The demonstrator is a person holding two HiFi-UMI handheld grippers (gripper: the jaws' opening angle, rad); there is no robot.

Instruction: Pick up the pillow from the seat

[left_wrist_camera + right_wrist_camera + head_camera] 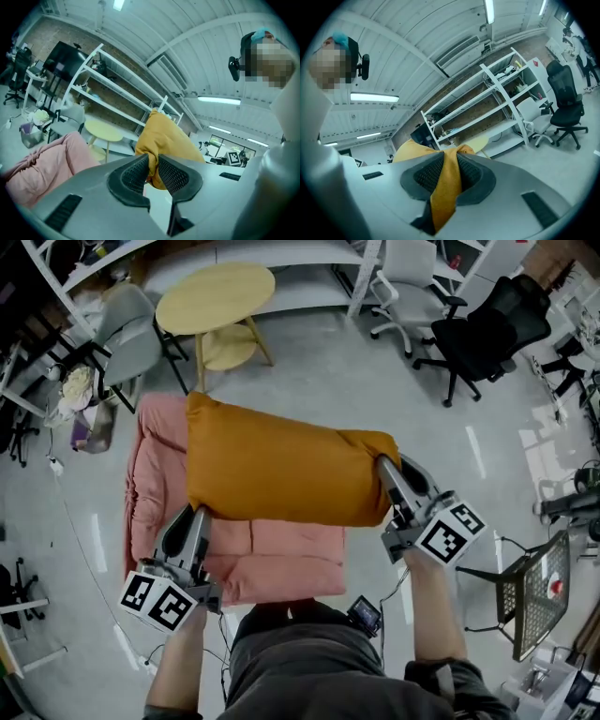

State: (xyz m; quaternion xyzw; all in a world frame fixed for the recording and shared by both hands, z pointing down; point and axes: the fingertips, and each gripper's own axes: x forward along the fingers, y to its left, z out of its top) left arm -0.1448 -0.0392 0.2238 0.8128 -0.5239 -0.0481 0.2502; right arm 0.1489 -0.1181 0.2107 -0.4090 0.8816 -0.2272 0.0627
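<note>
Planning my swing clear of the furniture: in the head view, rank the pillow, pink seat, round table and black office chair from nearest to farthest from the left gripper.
1. Pillow: clamped in the left gripper, by its lower left corner.
2. Pink seat: right behind the gripper, on the left.
3. Round table: beyond the seat, upper left.
4. Black office chair: far upper right.

The head view is bright and evenly lit from above, with pale streaks of glare on the glossy floor (319, 371) and only faint, soft shadows. Both gripper views carry a cool teal cast, strong fisheye bending and dark vignetted corners. In them the ceiling light strips (219, 100) (374, 97) burn out white, and the pillow (445, 197) fabric nearest the lens looks soft.
</note>
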